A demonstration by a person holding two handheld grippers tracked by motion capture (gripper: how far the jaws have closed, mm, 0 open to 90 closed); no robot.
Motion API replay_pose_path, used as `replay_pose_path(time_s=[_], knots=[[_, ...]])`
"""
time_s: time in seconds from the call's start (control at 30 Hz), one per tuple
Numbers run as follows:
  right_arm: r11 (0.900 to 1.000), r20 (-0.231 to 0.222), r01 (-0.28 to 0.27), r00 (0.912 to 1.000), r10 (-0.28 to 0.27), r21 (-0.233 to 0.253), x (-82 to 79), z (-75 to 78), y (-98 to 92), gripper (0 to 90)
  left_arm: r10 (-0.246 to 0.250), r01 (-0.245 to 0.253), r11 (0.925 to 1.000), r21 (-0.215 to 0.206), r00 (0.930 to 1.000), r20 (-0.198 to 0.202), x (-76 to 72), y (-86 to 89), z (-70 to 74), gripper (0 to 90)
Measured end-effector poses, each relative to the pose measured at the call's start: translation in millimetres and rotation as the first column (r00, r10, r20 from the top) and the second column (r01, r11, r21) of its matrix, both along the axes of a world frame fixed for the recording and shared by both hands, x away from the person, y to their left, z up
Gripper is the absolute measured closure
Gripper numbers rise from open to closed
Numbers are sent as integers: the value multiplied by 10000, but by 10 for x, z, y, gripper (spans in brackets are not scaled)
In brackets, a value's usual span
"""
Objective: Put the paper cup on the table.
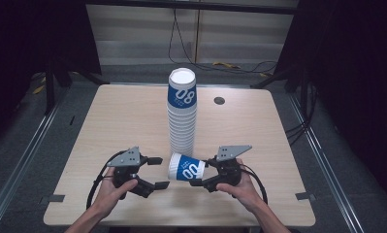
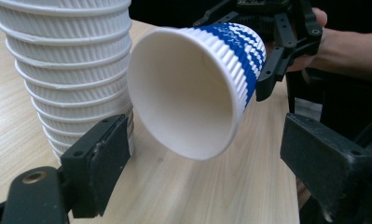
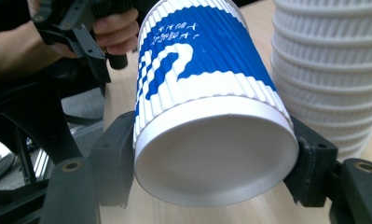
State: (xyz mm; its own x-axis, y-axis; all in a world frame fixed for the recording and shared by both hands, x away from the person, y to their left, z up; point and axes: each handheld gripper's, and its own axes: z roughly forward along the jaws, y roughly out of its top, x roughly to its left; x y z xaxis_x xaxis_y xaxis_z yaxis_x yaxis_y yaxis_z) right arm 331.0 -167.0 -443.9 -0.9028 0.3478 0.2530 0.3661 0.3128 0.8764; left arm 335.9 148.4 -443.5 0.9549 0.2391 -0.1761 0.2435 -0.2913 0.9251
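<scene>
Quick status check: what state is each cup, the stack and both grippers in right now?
Single cup: on its side, held off the table, open mouth toward the left gripper.
Cup stack: upright on the table, cups nested upside down.
Right gripper: shut on the single cup near its base.
Left gripper: open, holding nothing, beside the cup's mouth.

lab | dark curtains (image 1: 31, 34) | floor cables (image 1: 181, 43) (taped table (image 1: 259, 126))

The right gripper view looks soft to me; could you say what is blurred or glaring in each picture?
Right gripper view: held cup sharp, right gripper jaws soft. Left gripper view: left gripper jaws blurred. High view: table evenly lit, surroundings dark.
</scene>
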Motion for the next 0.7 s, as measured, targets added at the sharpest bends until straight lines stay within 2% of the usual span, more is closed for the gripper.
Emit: replay_pose_path(time_s=[0.03, 0.17, 0.27, 0.3, 0.37, 0.5, 0.7], knots=[[9999, -33, -36, 10000, 36, 124, 2, -4, -3, 297, -134, 133, 9999, -38, 9999, -62, -1, 0, 1, 156], [9991, 201, -174, 9997, 166, 396, -11, -9, 2, 296, -89, 88, 9998, -155, 9999, -60, -5, 8, 13, 156], [9971, 380, -337, 9988, 312, 677, -23, -11, 17, 297, 9, -26, 9981, -613, 9996, -288, 10, 39, 41, 156], [9971, 380, -337, 9988, 312, 677, -23, -11, 17, 297, 9, -26, 9981, -613, 9996, -288, 10, 39, 41, 155], [9942, 508, -524, 9976, 478, 940, -30, -23, 39, 297, -169, 123, 9960, -888, 9985, -515, 18, 57, 54, 155], [9897, 479, -684, 9969, 629, 1254, -36, -43, 60, 297, -221, 166, 9935, -1130, 9986, -476, 11, 57, 65, 155], [9867, 493, -923, 9950, 864, 1338, -57, -44, 100, 297, -342, 290, 9921, -1222, 9986, -408, 11, 26, 66, 154]])
